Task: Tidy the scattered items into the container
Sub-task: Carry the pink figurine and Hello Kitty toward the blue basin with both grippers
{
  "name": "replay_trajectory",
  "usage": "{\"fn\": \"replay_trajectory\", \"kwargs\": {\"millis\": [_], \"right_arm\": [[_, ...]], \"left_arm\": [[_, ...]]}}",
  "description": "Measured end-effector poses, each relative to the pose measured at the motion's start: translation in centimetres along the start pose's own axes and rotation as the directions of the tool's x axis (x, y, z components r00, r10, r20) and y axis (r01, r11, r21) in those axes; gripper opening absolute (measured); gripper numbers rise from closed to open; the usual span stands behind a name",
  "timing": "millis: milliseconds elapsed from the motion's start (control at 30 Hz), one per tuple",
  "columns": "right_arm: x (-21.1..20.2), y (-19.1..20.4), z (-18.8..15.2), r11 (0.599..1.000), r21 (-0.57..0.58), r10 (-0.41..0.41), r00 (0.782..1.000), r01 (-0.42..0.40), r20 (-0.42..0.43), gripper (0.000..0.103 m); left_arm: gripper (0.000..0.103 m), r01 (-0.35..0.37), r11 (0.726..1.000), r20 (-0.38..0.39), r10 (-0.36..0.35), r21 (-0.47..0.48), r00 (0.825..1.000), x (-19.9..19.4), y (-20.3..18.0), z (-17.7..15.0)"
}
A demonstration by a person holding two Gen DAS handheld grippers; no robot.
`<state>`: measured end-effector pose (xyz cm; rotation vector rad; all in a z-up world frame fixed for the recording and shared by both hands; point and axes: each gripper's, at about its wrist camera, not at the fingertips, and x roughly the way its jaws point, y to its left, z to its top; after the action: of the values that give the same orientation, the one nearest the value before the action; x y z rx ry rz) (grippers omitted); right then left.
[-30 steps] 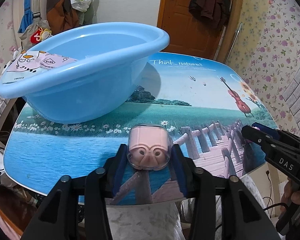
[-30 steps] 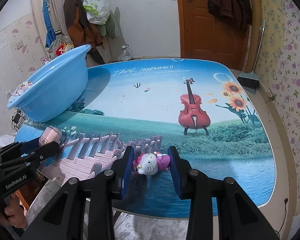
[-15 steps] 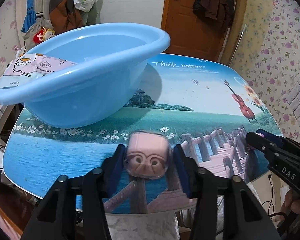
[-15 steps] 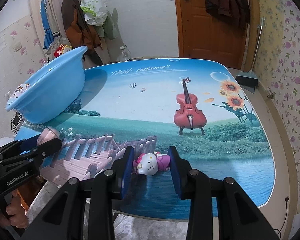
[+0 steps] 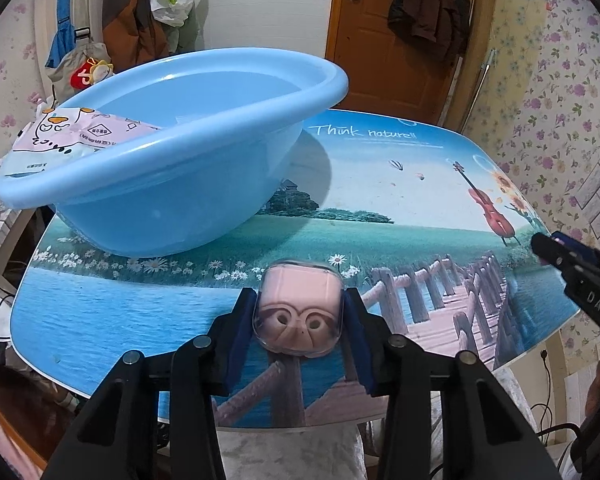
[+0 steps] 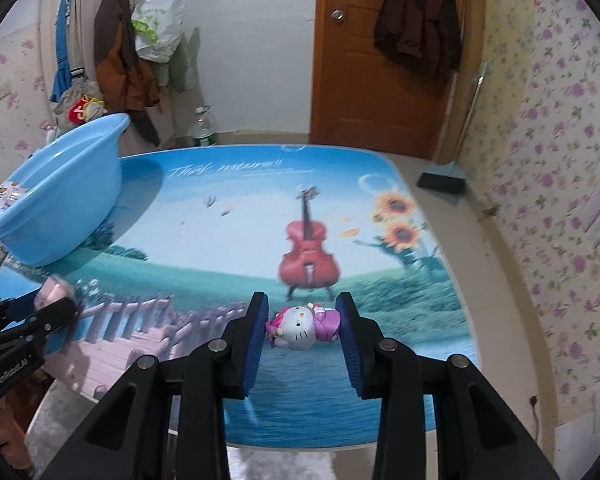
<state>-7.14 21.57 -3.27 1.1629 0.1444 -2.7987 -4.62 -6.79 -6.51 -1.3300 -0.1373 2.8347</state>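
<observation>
Clear hard plastic over a pink shell, the small earbud case (image 5: 298,312) sits clamped between the blue pads of the left gripper (image 5: 298,320), its two sides pressed by the jaws and its rounded end pointing toward the camera; it appears lifted off the table (image 5: 380,184). It looks light and stiff, but the glossy cover is probably slippery, so the flat side faces seem the best place to squeeze, as the pads do now. At the right gripper (image 6: 303,326) the jaws close on a small cat figurine (image 6: 300,326), white head on one side and pink body on the other, lying sideways between the pads; whether it rests on the table or hangs just above is hard to tell. It reads as rigid, light and rounded, so it might twist out of a pinch; gripping across head and body together looks steadier. Beyond both tools, the blue plastic basin (image 5: 172,168) stands at the table's far left corner, with a printed pink packet (image 5: 72,136) lying over its rim. Both toys are well apart from the basin.
</observation>
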Motion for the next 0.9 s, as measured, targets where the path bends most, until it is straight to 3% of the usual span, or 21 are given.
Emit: {"fn": "replay_trajectory", "kwargs": {"millis": [167,900], "right_arm": [[-0.6,0.0,0.2,0.997,-0.025,-0.073,0.997,0.073,0.02,0.036],[-2.5,1.9,0.6,0.988,-0.075,-0.128,0.989,0.133,0.069,0.036]], "left_arm": [[0.041,-0.004,1.0,0.0,0.004,0.0,1.0,0.0,0.0,0.0],[0.041,-0.015,1.0,0.034,0.015,-0.013,0.999,-1.8,0.9,-0.1]]}}
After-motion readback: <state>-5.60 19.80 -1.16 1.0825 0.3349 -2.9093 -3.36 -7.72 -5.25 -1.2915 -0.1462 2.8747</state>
